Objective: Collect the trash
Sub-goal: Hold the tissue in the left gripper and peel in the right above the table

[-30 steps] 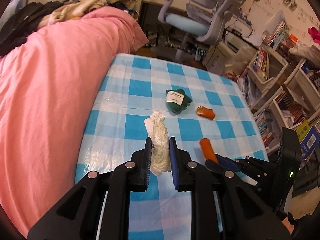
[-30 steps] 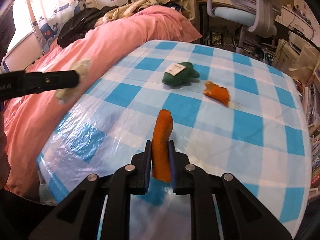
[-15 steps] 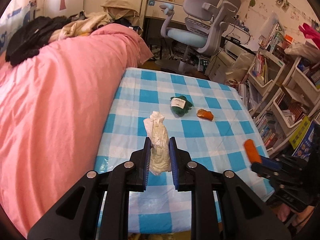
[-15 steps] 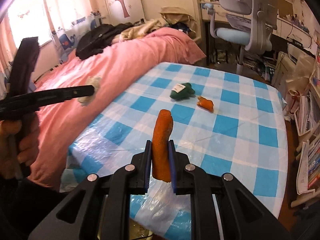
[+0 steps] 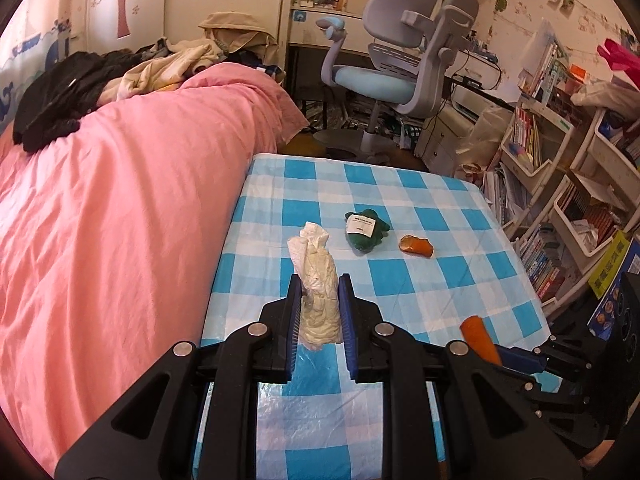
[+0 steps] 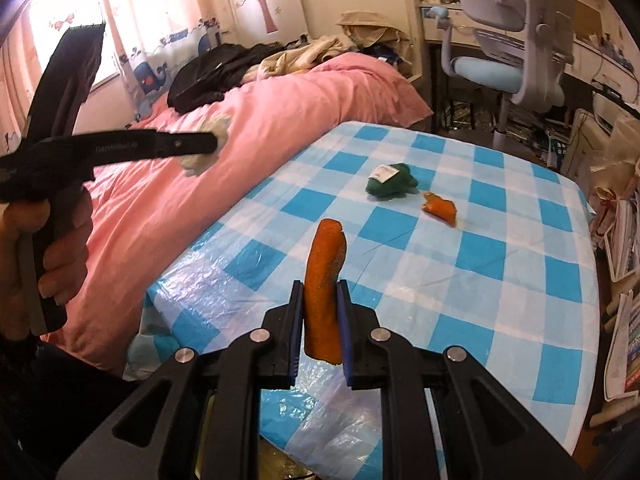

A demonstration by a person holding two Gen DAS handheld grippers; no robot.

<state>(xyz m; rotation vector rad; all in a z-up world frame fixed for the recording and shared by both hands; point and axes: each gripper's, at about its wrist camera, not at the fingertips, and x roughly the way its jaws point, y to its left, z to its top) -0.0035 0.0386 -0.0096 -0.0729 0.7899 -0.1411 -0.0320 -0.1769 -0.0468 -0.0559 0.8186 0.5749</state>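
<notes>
My left gripper [image 5: 319, 294] is shut on a crumpled white tissue wad [image 5: 316, 280], held in the air above the near end of the blue checked table [image 5: 420, 292]. My right gripper [image 6: 320, 300] is shut on an orange peel strip [image 6: 325, 276] that stands up between its pads. In the left wrist view the same peel [image 5: 478, 338] shows at lower right. The right wrist view has the left gripper [image 6: 200, 148] with the tissue [image 6: 204, 156] at the left, over the pink bed. A green crumpled wrapper [image 5: 365, 230] and a small orange peel piece [image 5: 416, 246] lie mid-table.
A pink duvet bed [image 5: 120, 200] runs along the table's left side. A grey and blue desk chair [image 5: 400, 64] stands beyond the far end. Shelves packed with books [image 5: 560, 208] line the right. A hand [image 6: 44, 256] grips the left tool.
Both grippers have risen and drawn back from the table with the tissue and the peel still held; more of the room shows. The wrapper and small peel have not moved.
</notes>
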